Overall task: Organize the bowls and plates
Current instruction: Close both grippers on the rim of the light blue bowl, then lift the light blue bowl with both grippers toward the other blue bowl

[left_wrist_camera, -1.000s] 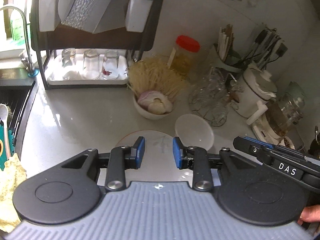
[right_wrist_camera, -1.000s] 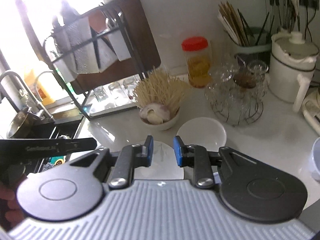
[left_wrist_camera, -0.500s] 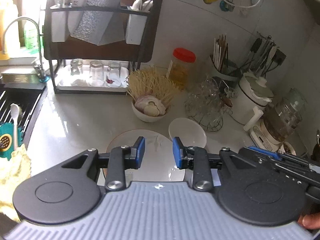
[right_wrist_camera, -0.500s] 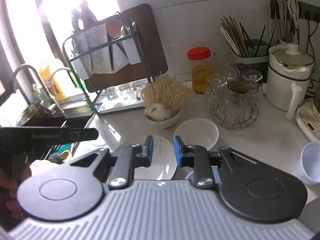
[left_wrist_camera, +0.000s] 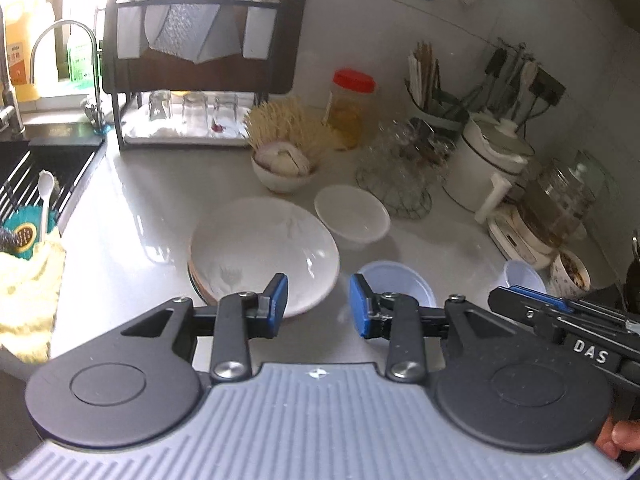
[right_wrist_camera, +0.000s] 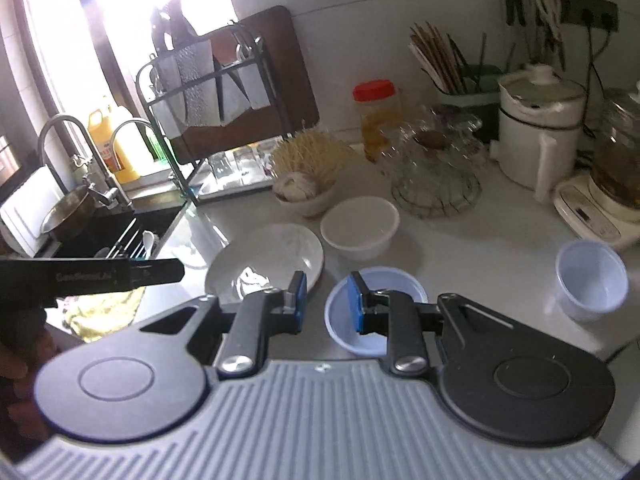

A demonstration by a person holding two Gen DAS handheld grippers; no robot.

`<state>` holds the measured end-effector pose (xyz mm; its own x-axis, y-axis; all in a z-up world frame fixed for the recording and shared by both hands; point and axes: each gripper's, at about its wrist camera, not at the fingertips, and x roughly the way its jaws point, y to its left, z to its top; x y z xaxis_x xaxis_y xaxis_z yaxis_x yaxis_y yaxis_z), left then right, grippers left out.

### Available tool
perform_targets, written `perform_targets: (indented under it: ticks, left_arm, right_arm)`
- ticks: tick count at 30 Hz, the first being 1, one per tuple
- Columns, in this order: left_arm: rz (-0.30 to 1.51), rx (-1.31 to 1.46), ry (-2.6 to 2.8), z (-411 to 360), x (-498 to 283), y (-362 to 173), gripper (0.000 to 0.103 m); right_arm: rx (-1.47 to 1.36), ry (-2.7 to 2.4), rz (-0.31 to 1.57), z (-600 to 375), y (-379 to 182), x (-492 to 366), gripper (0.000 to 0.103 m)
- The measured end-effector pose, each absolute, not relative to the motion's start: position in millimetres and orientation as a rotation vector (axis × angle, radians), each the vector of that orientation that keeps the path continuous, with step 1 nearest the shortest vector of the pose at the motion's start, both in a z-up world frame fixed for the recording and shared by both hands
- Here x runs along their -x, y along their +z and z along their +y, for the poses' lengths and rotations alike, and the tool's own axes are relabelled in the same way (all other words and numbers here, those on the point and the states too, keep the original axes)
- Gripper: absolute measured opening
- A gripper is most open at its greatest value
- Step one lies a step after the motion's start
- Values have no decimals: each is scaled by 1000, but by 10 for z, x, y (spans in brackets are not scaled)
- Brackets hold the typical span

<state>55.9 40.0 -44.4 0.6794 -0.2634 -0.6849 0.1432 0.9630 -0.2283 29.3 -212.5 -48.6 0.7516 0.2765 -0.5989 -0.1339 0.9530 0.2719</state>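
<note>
A white plate (left_wrist_camera: 264, 248) lies on top of a second plate on the pale counter. A white bowl (left_wrist_camera: 352, 216) sits just behind it to the right. A pale blue plastic bowl (left_wrist_camera: 400, 284) stands nearer me, and a small blue cup (left_wrist_camera: 524, 276) is further right. My left gripper (left_wrist_camera: 318, 306) hovers over the plate's near rim; its jaws are opening with nothing between them. In the right wrist view, my right gripper (right_wrist_camera: 326, 300) hangs between the plate (right_wrist_camera: 268, 256) and the blue bowl (right_wrist_camera: 400, 284), narrowly open and empty. The white bowl (right_wrist_camera: 360, 226) and cup (right_wrist_camera: 592, 276) lie beyond.
A bowl of garlic (left_wrist_camera: 284, 172) and a wire rack of glasses (left_wrist_camera: 400, 176) stand behind the dishes. A black dish rack (left_wrist_camera: 192, 80) is at the back left beside the sink (left_wrist_camera: 36, 176). A yellow cloth (left_wrist_camera: 28, 292) lies left; a white kettle (left_wrist_camera: 492, 164) stands right.
Both grippers have drawn back from the counter, so the whole plate, the blue bowl and the cup have come into view. The left jaws stand wider than before.
</note>
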Motion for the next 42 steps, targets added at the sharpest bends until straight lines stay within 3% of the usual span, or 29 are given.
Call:
perform_targets:
  ticks: [9,13,15,17,31,42]
  left_arm:
    - [828,170,-298,207,-424,-620,42]
    - [833,153,-331,99,-496,-717,49]
    - [841,145,-350,42,-553,-774,51]
    - [856,143,-354,-17,-602,-850,53]
    - [956,250,-307,-217,-1004,-1259,57]
    - [992,352,-208,-307,-1179,-1676,55]
  right_arm:
    - [-217,145,709,-2335,-657,-98,27]
    - [-218,107,725,-2439,-755,-70,28]
    - [-233,83,718,-2513,-821,-53,67]
    - [-256,72,709,-2585,-909,-41,79]
    - [-379,167,776,-2926,-1262,-577,75]
    - [-401,292,893,-2969,-1671,-1134,45]
